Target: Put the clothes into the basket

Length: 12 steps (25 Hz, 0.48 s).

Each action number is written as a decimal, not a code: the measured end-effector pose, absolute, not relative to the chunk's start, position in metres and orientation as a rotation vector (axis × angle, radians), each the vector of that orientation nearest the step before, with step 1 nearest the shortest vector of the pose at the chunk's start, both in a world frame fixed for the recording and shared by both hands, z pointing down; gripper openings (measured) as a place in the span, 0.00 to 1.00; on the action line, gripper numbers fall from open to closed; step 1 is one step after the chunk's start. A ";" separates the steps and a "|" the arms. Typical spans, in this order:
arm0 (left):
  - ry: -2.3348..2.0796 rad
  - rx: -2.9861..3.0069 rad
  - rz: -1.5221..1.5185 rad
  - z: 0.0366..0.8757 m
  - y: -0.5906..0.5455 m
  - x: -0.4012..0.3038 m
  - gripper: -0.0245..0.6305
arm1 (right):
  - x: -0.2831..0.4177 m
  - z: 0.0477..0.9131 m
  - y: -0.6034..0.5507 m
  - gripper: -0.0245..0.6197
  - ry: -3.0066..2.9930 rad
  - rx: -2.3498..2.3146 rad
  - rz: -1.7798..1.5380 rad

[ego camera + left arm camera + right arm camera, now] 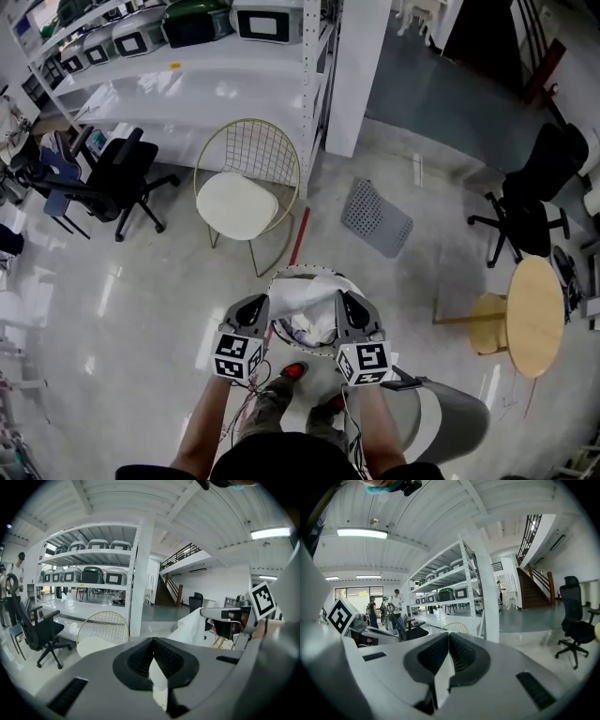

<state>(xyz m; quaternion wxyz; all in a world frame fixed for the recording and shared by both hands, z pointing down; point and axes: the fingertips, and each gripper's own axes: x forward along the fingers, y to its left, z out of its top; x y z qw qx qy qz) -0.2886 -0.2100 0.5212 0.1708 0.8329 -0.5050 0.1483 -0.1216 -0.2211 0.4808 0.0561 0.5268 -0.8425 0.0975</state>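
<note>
White garment point(309, 323), pinched by left claw point(254, 306) and right claw point(349, 304), mostly hides basket point(309, 271).

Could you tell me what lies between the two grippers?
A white garment, pinched by the left gripper and right gripper, spans the gap; the head view shows it.

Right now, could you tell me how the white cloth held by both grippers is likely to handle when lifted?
Probably floppy: the cloth sags between the left gripper and right gripper. Likely light, since thin pinched edges carry it. It should drop limply into the basket rather than roll.
</note>
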 end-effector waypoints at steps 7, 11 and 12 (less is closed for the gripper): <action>-1.393 2.343 0.485 0.556 -0.221 -0.299 0.05 | -0.133 0.543 -0.227 0.09 -2.477 1.577 0.433; -1.355 2.325 0.515 0.581 -0.226 -0.299 0.05 | -0.136 0.580 -0.232 0.09 -2.431 1.571 0.513; -1.346 2.322 0.521 0.586 -0.227 -0.298 0.05 | -0.137 0.589 -0.233 0.09 -2.418 1.567 0.527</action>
